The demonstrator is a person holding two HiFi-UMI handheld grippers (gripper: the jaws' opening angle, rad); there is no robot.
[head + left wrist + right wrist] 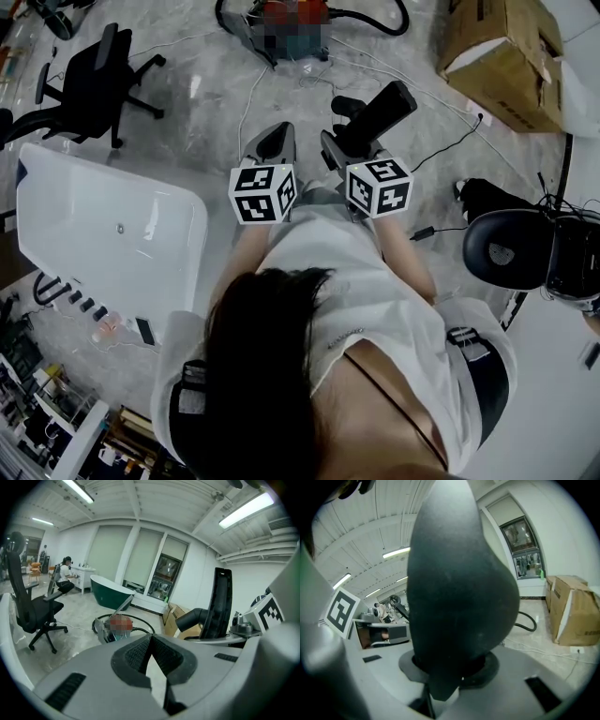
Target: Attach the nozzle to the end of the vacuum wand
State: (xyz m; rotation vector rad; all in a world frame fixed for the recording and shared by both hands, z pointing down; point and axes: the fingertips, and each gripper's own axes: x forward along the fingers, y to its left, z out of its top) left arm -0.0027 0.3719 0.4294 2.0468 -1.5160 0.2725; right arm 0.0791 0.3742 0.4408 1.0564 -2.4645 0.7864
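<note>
Ahead on floor, vacuum wand [123,605] lies nearer left tongs [151,656], pressed together, empty; right tongs [454,679] clamp nozzle [459,588], long axis upright.

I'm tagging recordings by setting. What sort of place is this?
Probably a large open lab or workshop, not a home: a white freestanding bathtub, a black swivel office chair and a brown cardboard box share one grey polished floor.

Black nozzle [382,114], grey tongs, pale floor [206,103].
Nozzle matte black; left tongs [275,141] and right tongs [339,148] grey, with black-and-white square markers; cardboard box [502,56] brown; bathtub [103,230] white; office chair [94,80] black; floor light grey, veined.
</note>
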